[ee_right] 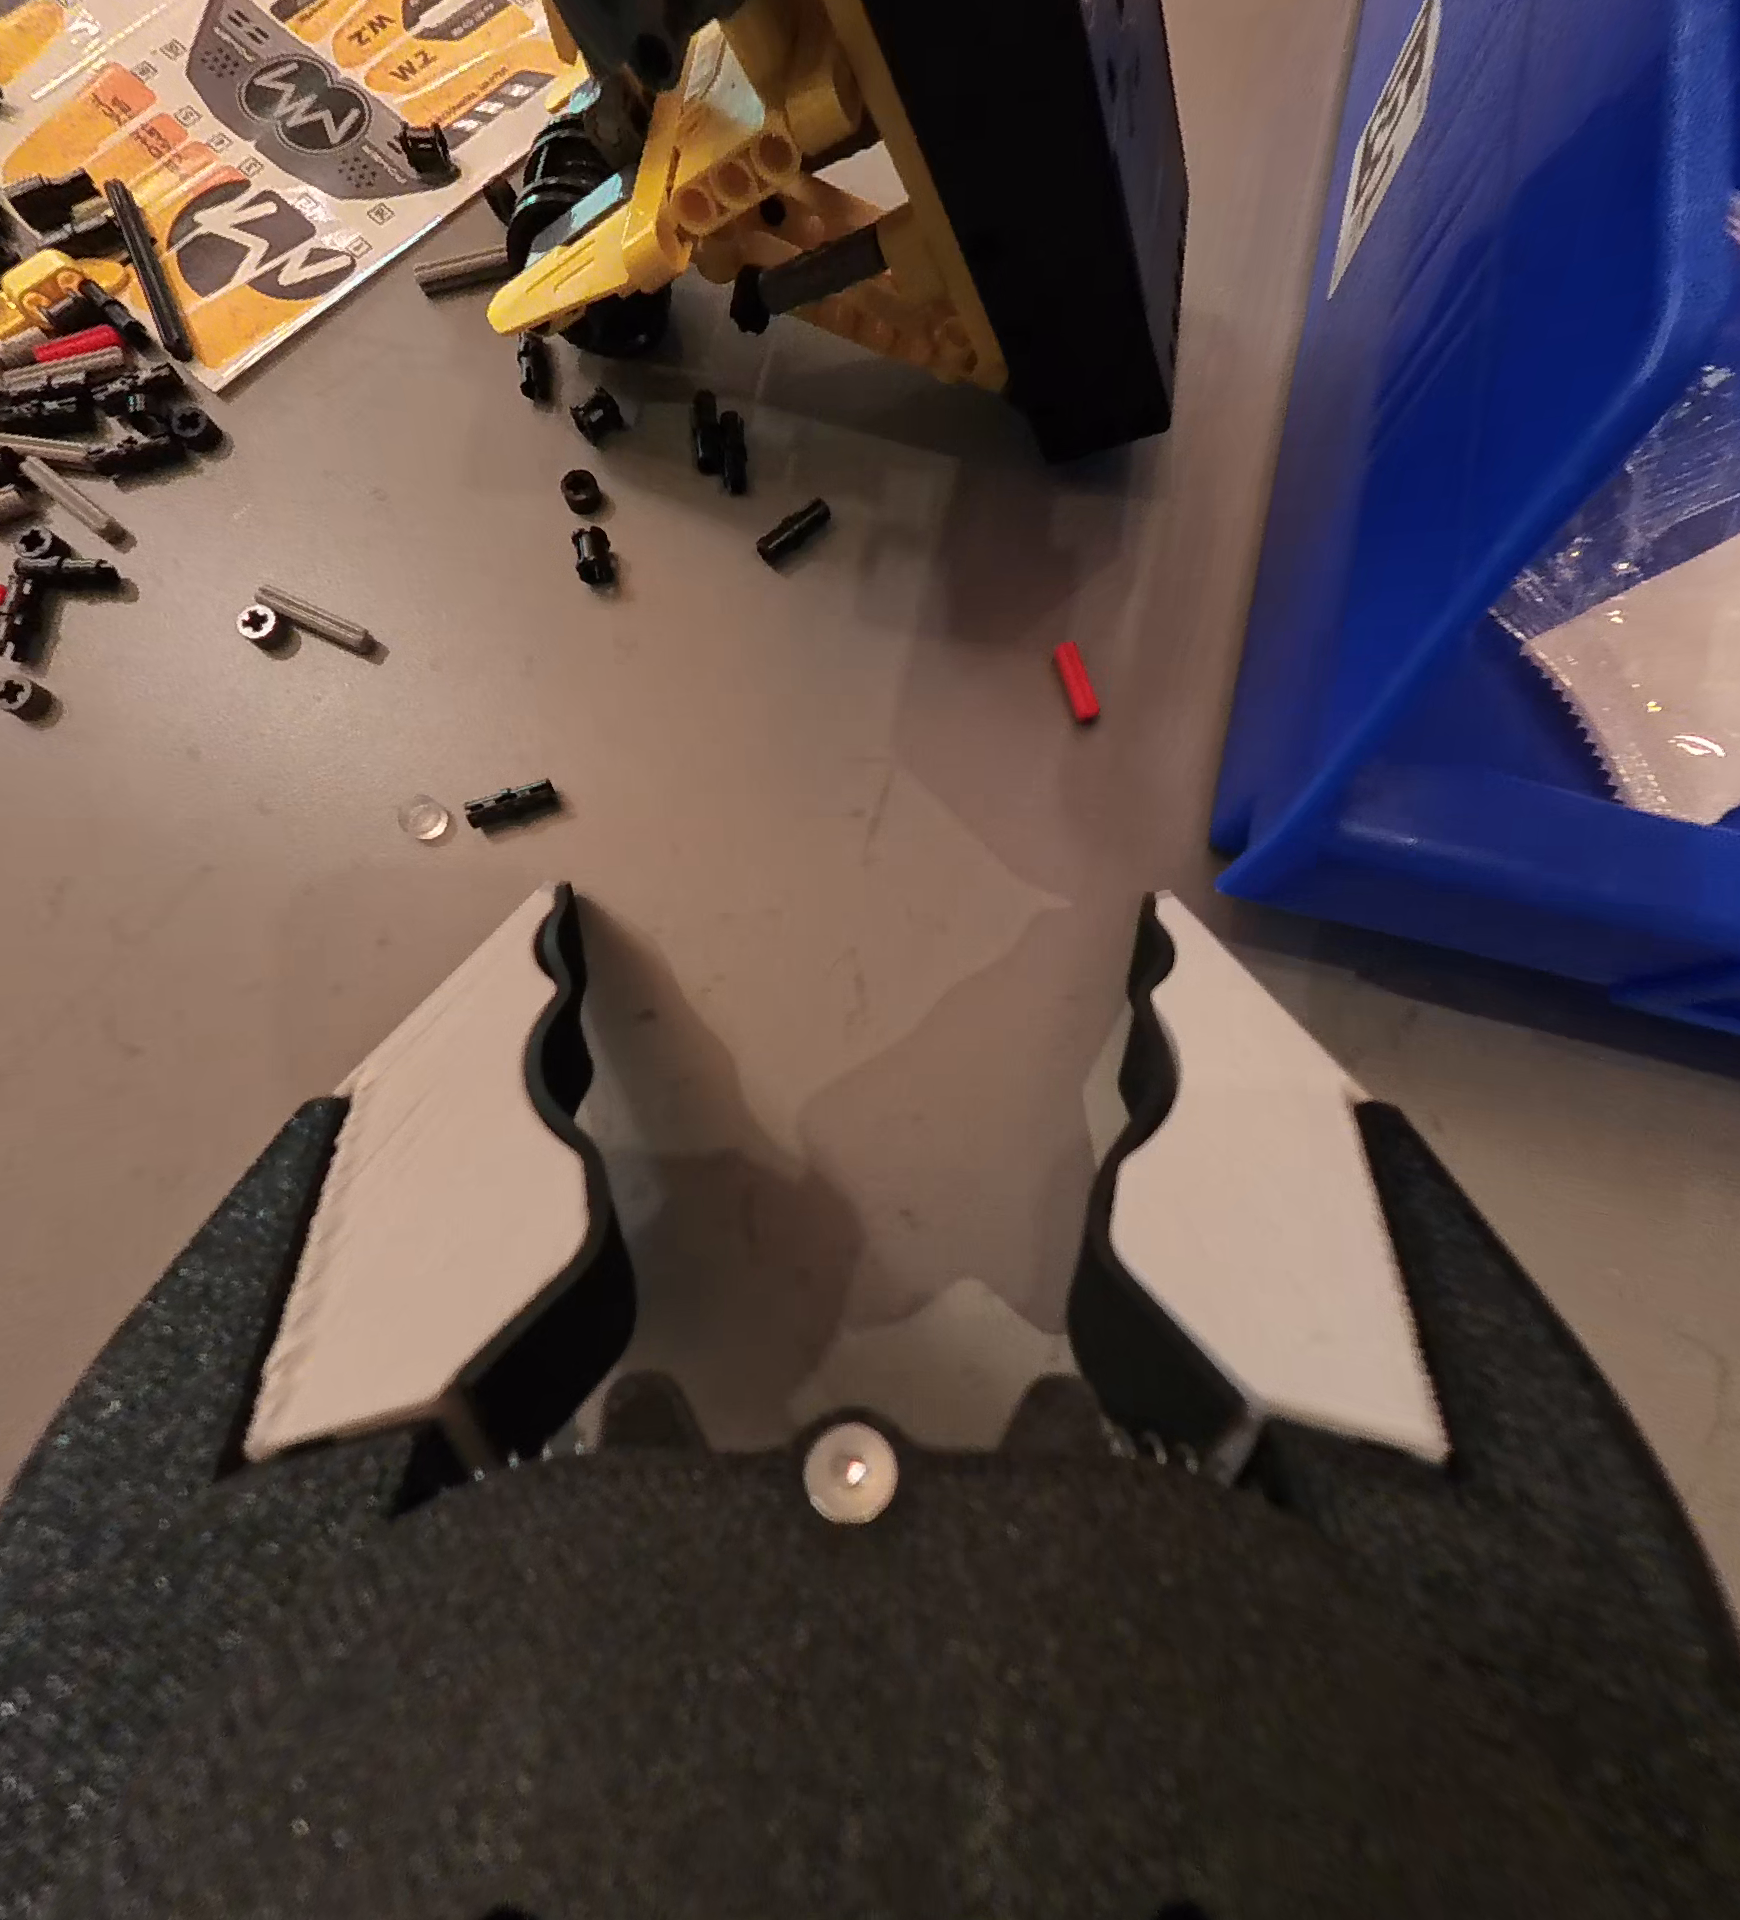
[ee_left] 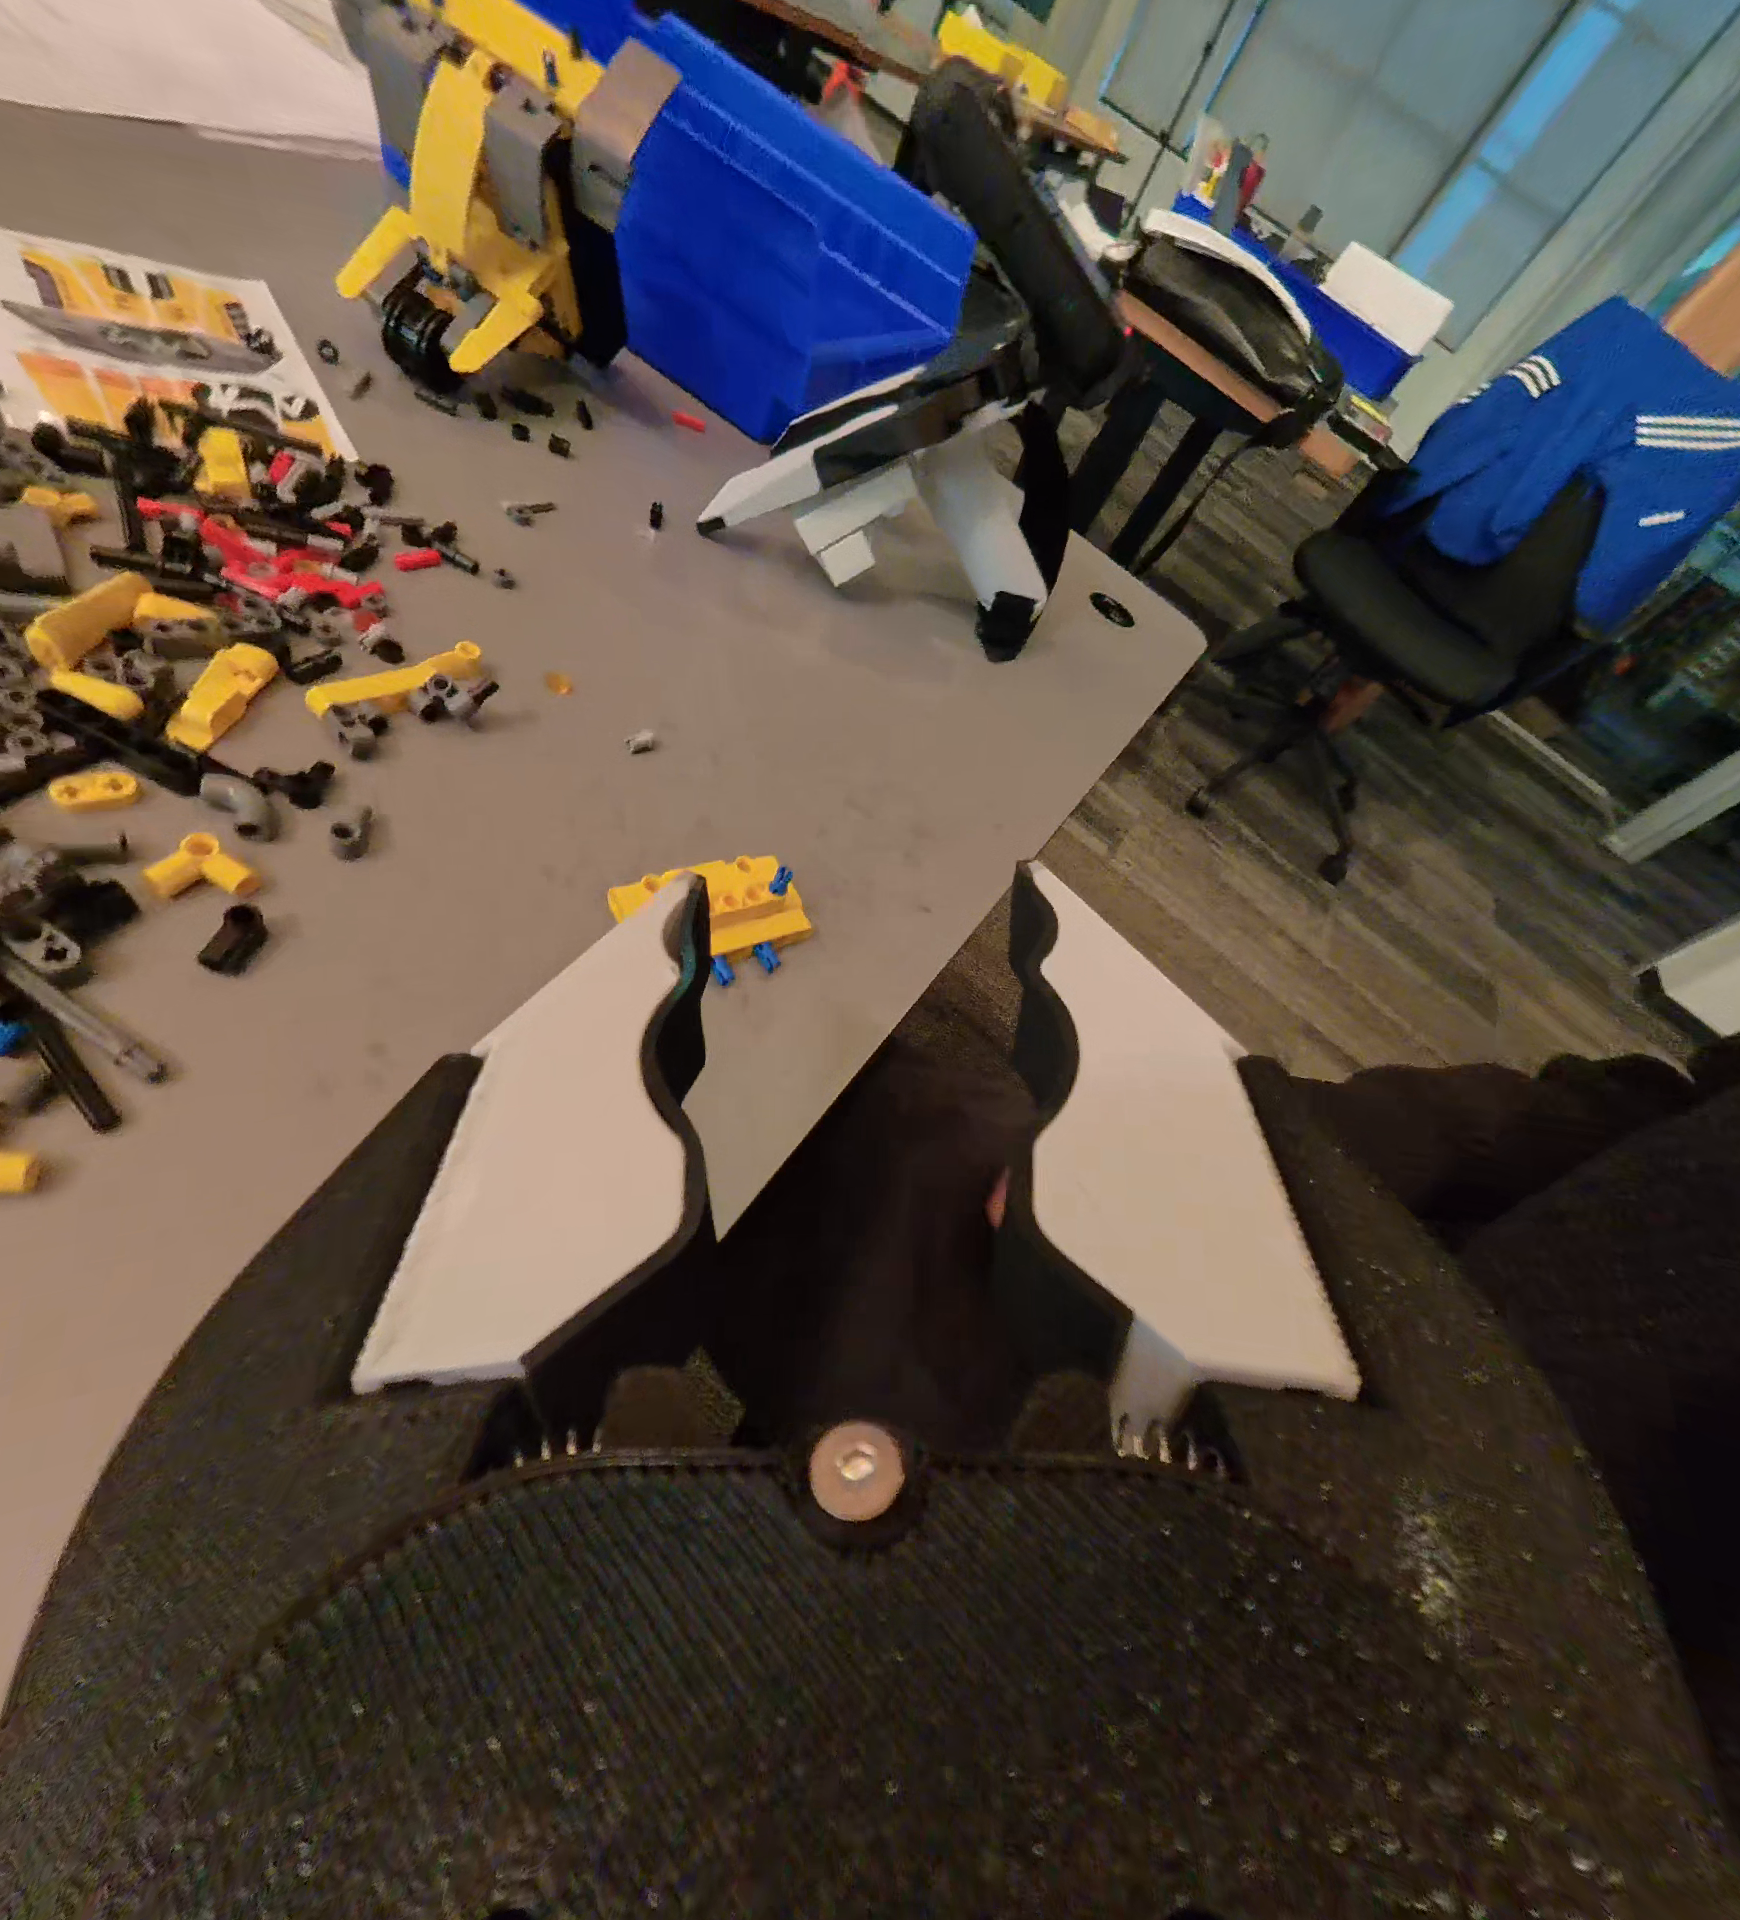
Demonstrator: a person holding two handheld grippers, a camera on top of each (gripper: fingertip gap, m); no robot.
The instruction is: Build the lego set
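Note:
My left gripper (ee_left: 861, 883) is open and empty at the near edge of the grey table (ee_left: 845, 686). Its left finger partly covers a small yellow brick assembly with blue pins (ee_left: 741, 909) lying just beyond it. My right gripper (ee_right: 861, 899) is open and empty, low over bare table (ee_right: 793, 675). Ahead of it lie a black pin (ee_right: 511, 803), a clear round stud (ee_right: 425, 817) and a red pin (ee_right: 1076, 681). It also shows across the table in the left wrist view (ee_left: 845, 488).
A yellow and black brick model (ee_right: 741, 197) (ee_left: 471, 208) stands at the back beside a blue bin (ee_right: 1572, 520) (ee_left: 772, 260). A pile of loose parts (ee_left: 118, 675) (ee_right: 24, 416) and a sticker sheet (ee_right: 253, 156) lie left. Office chairs (ee_left: 1417, 623) stand past the table edge. To the red pin (ee_right: 1076, 681): right tips about 4 centimeters, left tips about 40 centimeters.

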